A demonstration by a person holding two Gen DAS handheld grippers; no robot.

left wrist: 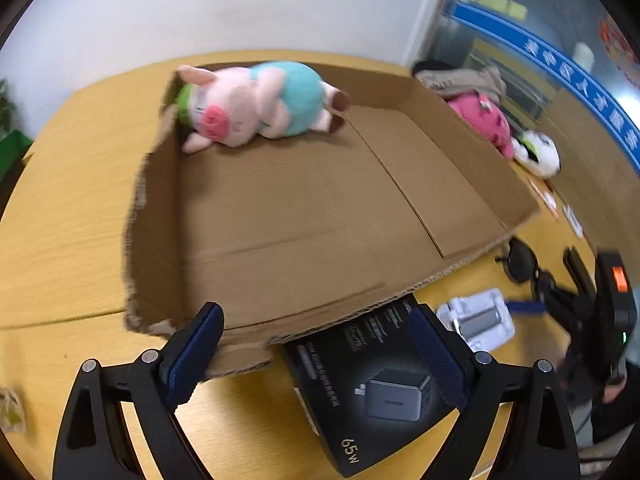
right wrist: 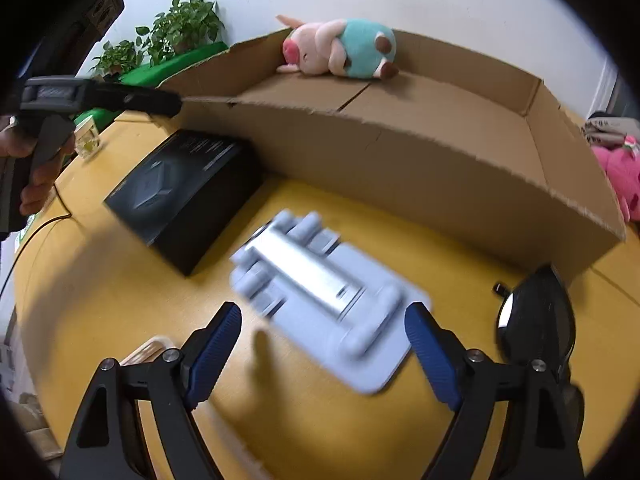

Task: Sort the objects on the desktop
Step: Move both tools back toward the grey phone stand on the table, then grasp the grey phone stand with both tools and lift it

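Observation:
A shallow cardboard box (left wrist: 304,216) lies on the yellow table, with a pink pig plush (left wrist: 256,106) in its far left corner; the box (right wrist: 400,160) and the pig (right wrist: 340,48) also show in the right wrist view. My left gripper (left wrist: 316,356) is open over the box's near wall and a black charger box (left wrist: 372,392). My right gripper (right wrist: 324,352) is open above a grey phone stand (right wrist: 324,292). The charger box (right wrist: 184,196) lies left of the stand. Black sunglasses (right wrist: 536,316) lie to its right.
A pink plush (left wrist: 486,124) and a white plush (left wrist: 538,152) lie beyond the box's right wall. Cards (left wrist: 560,208) lie on the table at right. Potted plants (right wrist: 176,32) stand at the back left. A small glass (right wrist: 86,142) sits near the left hand.

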